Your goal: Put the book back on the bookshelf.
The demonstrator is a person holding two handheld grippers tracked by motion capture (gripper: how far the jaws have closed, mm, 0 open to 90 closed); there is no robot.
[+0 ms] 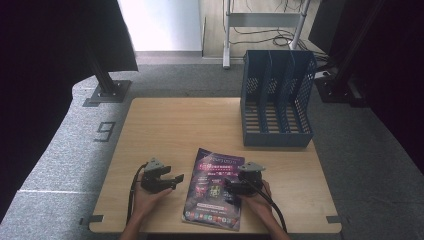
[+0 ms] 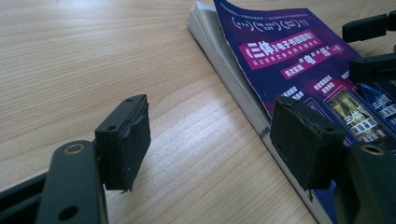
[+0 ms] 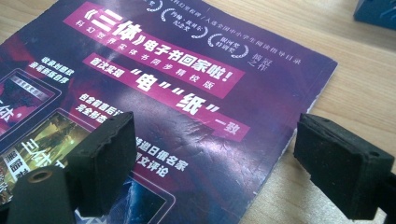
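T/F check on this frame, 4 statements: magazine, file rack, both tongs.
1. The magazine lies flat on the table. True.
2. The blue file rack holds the magazine. False: its slots look empty; the magazine lies nearer the person.
3. The left tongs are shut on the magazine. False: they are open at its edge, gripping nothing.
4. The right tongs are open over the cover. True.

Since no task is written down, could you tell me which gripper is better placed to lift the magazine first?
Probably the right gripper: its open jaws already hang over the magazine, straddling its right edge. The left gripper, also open, sits beside the page edge above bare table.
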